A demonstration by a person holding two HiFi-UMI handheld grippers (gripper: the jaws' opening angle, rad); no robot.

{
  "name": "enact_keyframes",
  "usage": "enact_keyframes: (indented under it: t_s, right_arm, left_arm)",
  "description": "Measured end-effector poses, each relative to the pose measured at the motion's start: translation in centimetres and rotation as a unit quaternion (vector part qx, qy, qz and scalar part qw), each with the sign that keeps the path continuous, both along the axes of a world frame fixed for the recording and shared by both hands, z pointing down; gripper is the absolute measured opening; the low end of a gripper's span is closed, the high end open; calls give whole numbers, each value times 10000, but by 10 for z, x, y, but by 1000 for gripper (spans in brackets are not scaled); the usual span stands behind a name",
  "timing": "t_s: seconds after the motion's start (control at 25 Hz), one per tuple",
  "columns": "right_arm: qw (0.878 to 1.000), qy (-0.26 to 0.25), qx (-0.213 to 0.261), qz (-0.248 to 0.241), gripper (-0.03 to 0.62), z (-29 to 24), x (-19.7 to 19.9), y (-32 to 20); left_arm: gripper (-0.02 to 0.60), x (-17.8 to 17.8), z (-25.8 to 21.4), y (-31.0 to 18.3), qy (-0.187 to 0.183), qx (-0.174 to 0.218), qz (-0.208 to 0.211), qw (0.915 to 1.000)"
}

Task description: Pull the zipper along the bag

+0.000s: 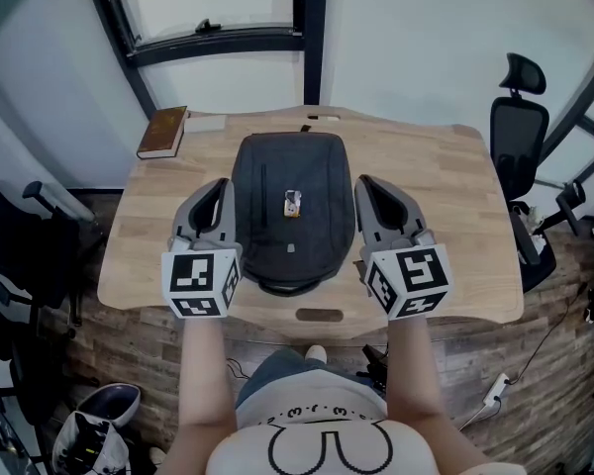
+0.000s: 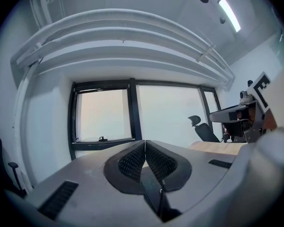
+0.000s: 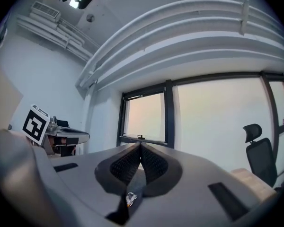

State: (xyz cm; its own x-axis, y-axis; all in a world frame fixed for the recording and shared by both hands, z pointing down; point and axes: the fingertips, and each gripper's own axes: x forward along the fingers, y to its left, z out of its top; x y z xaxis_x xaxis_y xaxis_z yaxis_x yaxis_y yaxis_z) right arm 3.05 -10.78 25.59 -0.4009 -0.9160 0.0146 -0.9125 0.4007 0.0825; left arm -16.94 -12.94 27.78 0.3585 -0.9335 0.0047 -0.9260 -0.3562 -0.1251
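On the light wooden surface (image 1: 445,201) lies a dark grey fabric backpack (image 1: 292,216); left gripper (image 1: 219,188) and right gripper (image 1: 369,184) flank it, jaws together, holding nothing.

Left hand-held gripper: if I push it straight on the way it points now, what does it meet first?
Probably nothing near. The left hand-held gripper, shut and empty, points level; its view shows open air up to the dark-framed window on the far wall. The backpack lies beside it, not ahead.

Grey left tongs (image 1: 218,186), right tongs (image 1: 368,183) — marker cubes (image 1: 201,283); white printed shirt (image 1: 322,445).
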Motion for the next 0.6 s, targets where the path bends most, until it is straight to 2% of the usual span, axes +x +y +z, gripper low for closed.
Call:
enact_keyframes:
  t_s: [0.16,0.32,0.6]
  right_arm:
    - [9993,50,352,134,51,-18,4,4]
    - [9988,39,371,318,51,-23,6,8]
    - [9956,-44,777,528,51,-39,0,20]
  left_arm:
    - [18,4,-21,2,-57,287,116,9995]
    - [18,5,-35,4,-108,517,134,9985]
    - [18,-2,-47,12,52,765,210,9968]
